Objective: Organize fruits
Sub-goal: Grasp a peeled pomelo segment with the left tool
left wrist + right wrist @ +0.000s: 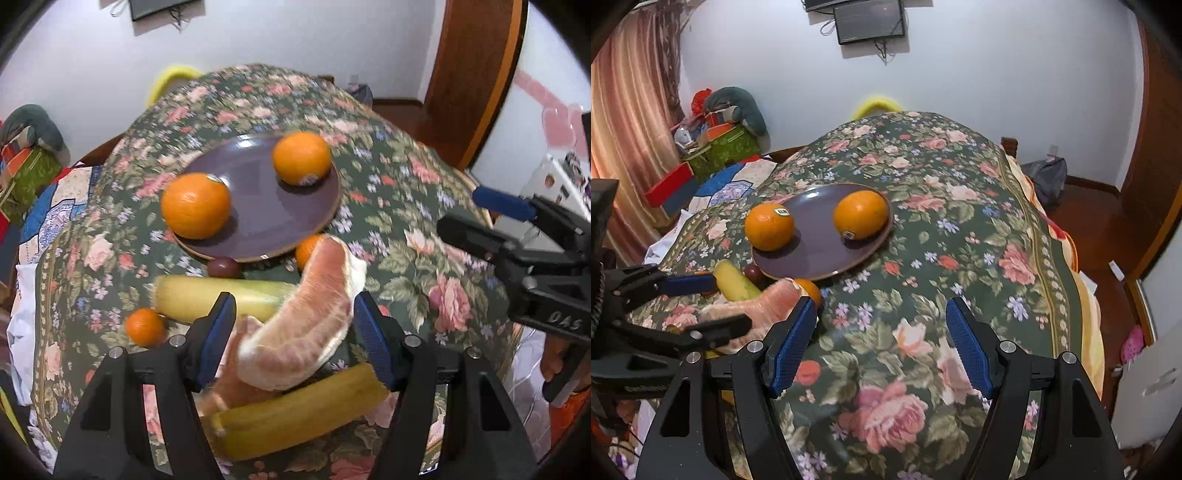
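A peeled pink pomelo segment (306, 321) sits crosswise between the blue pads of my left gripper (295, 299), which is shut on it above the flowered tablecloth. From the right wrist view the same segment (764, 299) lies between the left gripper's (733, 301) fingers. A purple plate (258, 206) holds two oranges (195, 206) (301, 157). Around its near rim lie a small mandarin (304, 251), a dark plum (221, 267), a pale yellow long fruit (207, 295) and another mandarin (146, 326). My right gripper (882, 302) is open over bare cloth, right of the fruit.
A second yellow long fruit (295, 413) and another pink piece (236, 373) lie under the left gripper. The right gripper (461, 214) reaches in from the right of the left wrist view. The table (960, 229) drops off at the right to a wooden floor; boxes are stacked at the left.
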`<control>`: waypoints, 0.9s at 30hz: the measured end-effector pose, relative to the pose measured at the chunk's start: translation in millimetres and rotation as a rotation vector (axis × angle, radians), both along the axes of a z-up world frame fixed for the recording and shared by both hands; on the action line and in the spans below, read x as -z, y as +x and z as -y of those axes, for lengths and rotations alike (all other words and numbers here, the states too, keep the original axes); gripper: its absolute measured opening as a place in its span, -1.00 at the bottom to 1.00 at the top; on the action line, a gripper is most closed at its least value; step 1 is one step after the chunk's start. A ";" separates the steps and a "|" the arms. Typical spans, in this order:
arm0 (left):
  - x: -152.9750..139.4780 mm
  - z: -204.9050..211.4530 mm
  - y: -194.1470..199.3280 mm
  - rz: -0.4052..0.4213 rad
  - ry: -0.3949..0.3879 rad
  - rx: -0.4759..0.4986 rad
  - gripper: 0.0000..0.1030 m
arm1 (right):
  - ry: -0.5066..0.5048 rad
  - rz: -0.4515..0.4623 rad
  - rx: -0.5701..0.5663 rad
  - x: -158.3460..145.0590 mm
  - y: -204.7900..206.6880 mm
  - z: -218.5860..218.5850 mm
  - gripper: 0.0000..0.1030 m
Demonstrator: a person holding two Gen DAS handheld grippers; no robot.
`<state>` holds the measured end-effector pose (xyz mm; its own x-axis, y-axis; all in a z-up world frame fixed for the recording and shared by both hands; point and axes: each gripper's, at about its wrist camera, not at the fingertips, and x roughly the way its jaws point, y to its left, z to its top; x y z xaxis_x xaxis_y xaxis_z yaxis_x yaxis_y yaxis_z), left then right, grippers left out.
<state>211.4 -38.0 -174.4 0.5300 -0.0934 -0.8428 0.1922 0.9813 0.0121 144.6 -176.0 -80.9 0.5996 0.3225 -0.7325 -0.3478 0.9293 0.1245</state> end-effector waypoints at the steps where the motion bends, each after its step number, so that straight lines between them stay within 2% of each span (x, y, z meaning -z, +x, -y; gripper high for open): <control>1: 3.4 3.0 1.5 -0.020 0.007 0.008 0.28 | 0.004 -0.006 0.004 1.5 -0.1 2.3 0.35; 5: 15.2 15.8 4.1 -0.027 0.092 0.023 0.38 | 0.009 -0.022 0.022 6.3 -0.1 10.8 0.35; 13: 32.6 22.9 12.8 -0.029 0.172 0.024 0.62 | 0.043 -0.052 0.040 12.7 1.2 22.7 0.35; 15: 34.7 24.4 12.5 -0.013 0.192 0.027 0.62 | 0.045 -0.056 0.040 14.1 1.4 23.0 0.35; 17: 35.2 24.6 10.7 0.009 0.201 0.032 0.58 | 0.047 -0.058 0.039 15.3 1.5 22.7 0.35; 19: 33.4 25.2 7.3 0.031 0.201 0.042 0.36 | 0.050 -0.062 0.038 15.8 2.0 22.5 0.35; 23: 30.5 23.9 2.1 0.047 0.190 0.043 0.28 | 0.057 -0.062 0.035 14.8 1.7 19.7 0.35; 27: 22.4 11.8 0.4 0.056 0.129 0.009 0.24 | 0.053 -0.057 0.028 12.9 0.7 15.5 0.35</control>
